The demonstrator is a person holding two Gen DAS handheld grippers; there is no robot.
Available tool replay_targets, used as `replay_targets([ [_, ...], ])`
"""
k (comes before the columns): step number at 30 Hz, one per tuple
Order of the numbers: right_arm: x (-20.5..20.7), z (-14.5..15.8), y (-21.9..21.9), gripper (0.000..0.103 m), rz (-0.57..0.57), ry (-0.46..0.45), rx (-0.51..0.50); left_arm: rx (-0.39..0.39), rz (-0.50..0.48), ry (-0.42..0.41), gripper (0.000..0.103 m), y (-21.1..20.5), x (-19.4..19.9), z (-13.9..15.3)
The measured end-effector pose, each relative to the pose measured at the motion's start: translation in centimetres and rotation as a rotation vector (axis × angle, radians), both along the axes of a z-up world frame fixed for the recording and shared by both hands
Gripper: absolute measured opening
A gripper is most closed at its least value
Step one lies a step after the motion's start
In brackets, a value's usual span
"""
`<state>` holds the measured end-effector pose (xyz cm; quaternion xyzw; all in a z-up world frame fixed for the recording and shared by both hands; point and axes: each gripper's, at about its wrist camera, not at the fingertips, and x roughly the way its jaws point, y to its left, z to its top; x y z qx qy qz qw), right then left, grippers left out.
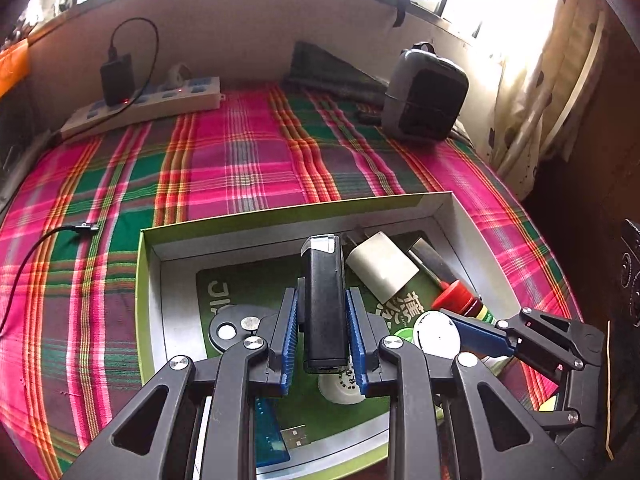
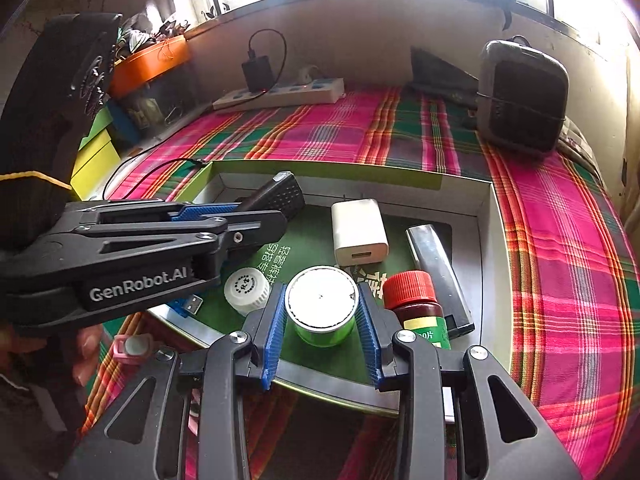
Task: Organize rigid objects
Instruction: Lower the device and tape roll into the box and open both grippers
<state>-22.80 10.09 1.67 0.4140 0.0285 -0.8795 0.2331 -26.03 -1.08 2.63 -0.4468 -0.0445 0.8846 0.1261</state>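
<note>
While both loads hang over the box near the bed's front edge, left gripper fingers clamp the black lighter, right gripper fingers pinch the green jar; lower each gently into bare floor space.

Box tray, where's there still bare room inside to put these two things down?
The tray's back-left stretch is bare, between its left wall and the white charger. The right side is crowded: charger, silver lighter, red-capped bottle. The near edge holds a white cap and USB stick.
</note>
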Motion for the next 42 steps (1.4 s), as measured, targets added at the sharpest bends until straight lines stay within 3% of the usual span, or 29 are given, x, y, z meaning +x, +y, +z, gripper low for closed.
replay_targets([
  [29, -0.1, -0.3, -0.1, 0.035, 0.002, -0.003, -0.007, -0.033, -0.012, -0.023, 0.023, 0.6, -0.7, -1.1],
  [42, 0.4, -0.2, 0.0, 0.038, -0.006, 0.003, -0.004, -0.025, -0.005, -0.005, 0.036, 0.2, -0.1, -0.5],
])
